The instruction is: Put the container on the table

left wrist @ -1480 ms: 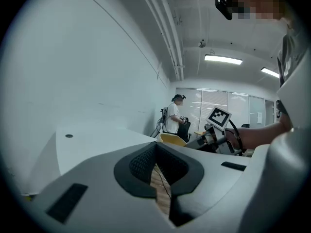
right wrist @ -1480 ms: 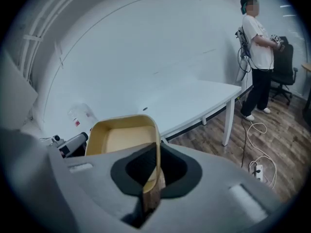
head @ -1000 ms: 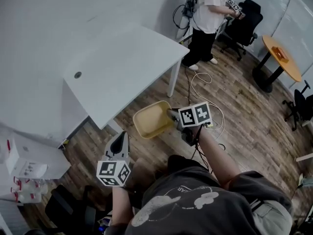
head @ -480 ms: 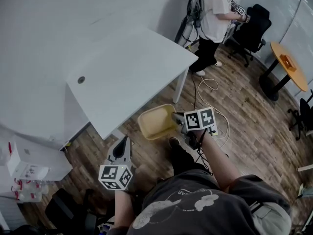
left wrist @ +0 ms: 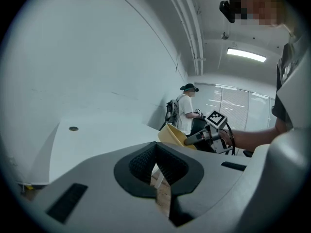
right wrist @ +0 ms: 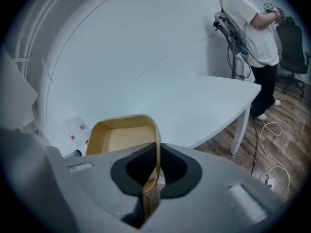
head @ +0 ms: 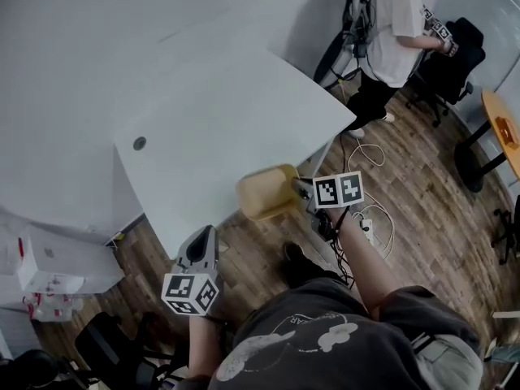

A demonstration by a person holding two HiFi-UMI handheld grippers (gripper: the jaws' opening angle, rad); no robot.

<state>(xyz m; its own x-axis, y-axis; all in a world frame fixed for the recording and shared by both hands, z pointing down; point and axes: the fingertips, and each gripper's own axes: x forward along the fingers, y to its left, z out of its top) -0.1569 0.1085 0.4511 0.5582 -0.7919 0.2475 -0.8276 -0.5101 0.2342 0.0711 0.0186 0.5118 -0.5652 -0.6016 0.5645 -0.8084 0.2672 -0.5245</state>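
Observation:
A shallow yellow container (head: 266, 192) hangs in the air at the near edge of the white table (head: 219, 112), part of it over the tabletop's corner. My right gripper (head: 299, 187) is shut on its right rim. In the right gripper view the thin rim runs between the jaws of the right gripper (right wrist: 156, 171), with the container (right wrist: 121, 135) in front and the table (right wrist: 204, 101) beyond. My left gripper (head: 205, 234) is lower left, short of the table, shut with nothing in it. The left gripper view shows its closed jaws (left wrist: 156, 161), and the container (left wrist: 172, 134) to the right.
A person (head: 398, 31) stands beyond the table's far right corner beside a black office chair (head: 451, 63). Cables (head: 374, 218) lie on the wooden floor right of my right arm. A round wooden table (head: 500, 124) is at far right. A white box (head: 49, 266) sits at lower left.
Both grippers have moved forward toward the table. The container, earlier over the floor, now sits at the table's near edge. The table fills more of the head view.

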